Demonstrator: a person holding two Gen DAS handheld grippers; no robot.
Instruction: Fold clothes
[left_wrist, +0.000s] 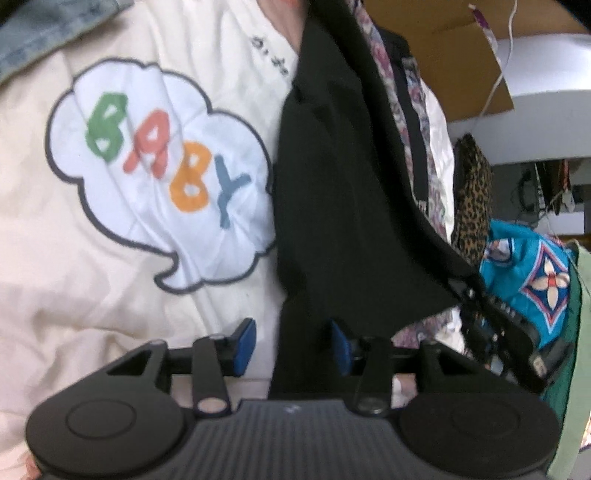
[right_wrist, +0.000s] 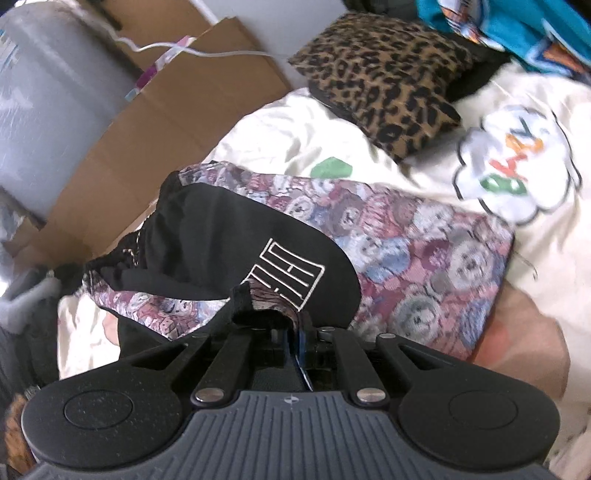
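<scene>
The left gripper (left_wrist: 291, 345) is pointing steeply downward, its blue pads (left_wrist: 243, 345) standing apart. The right gripper (right_wrist: 291, 338) is angling down likewise, its jaws nearly together, apparently pinching cloth, though the blur obscures the pads.

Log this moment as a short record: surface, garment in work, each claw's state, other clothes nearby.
surface: cream bedding with a BABY speech-bubble print
garment in work: black garment with bear-print lining, draped over the bedding
left claw: open, black cloth lying between the pads, not pinched
right claw: shut on the garment's edge
nearby: leopard-print piece, turquoise patterned cloth
</scene>
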